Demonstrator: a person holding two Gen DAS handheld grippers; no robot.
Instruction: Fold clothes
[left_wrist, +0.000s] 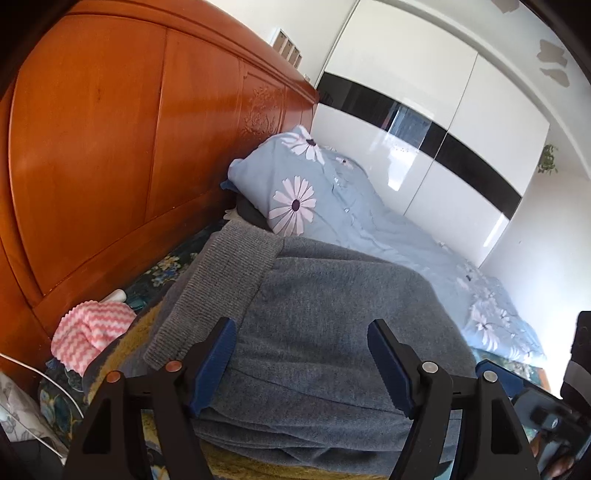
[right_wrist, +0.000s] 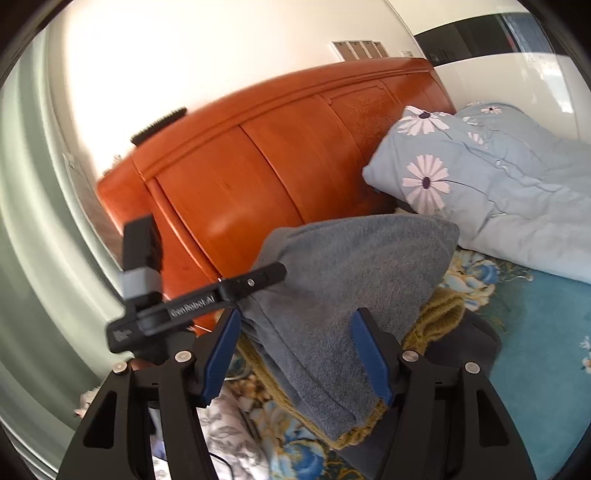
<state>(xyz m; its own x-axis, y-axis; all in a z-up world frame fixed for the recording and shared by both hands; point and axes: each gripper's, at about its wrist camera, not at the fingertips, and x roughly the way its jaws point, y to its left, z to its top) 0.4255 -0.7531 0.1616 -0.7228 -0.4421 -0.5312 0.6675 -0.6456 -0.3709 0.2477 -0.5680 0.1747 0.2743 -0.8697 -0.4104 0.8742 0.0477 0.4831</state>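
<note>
Grey sweater (left_wrist: 332, 314), folded, lies centre frame in both wrist views on top of a mustard knit garment (right_wrist: 439, 314) and a dark one, on the bed near the wooden headboard (left_wrist: 110, 147). Judged soft, limp and moderately light; it will sag and unfold if lifted by one layer. Best hold: the stacked folded edges at lower centre, pinching all layers together. Left gripper (left_wrist: 301, 365) stands spread, pads either side of the sweater without pressing it. Right gripper (right_wrist: 293, 354) likewise spread, straddling the near edge, holding nothing.
</note>
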